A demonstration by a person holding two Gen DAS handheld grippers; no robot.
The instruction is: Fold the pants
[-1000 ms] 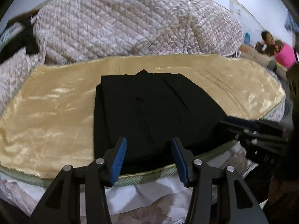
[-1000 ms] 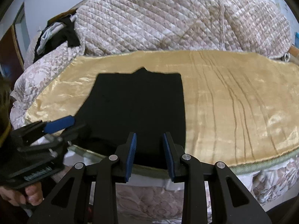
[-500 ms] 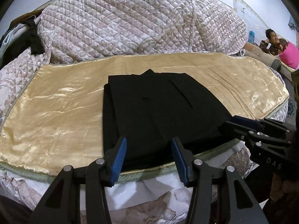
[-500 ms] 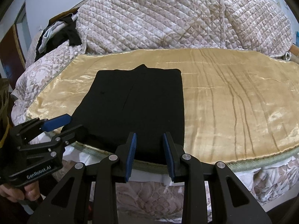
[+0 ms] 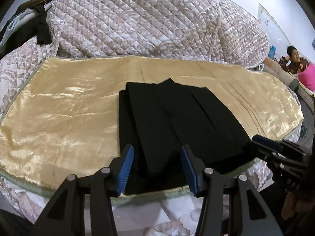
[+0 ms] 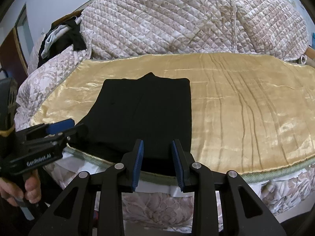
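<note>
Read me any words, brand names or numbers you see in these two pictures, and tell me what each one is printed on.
"GenRobot.AI": white lettering on the side of the left tool's black body, in the right wrist view.
"DAS": faint raised letters, possibly cut off, on the right tool's body, in the left wrist view.
White board on the far wall: markings too small to read.
Black pants, gold cloth, quilt: no text.

Bare gold bedspread lies open right of the folded black pants; a heaped quilt walls the far side.
</note>
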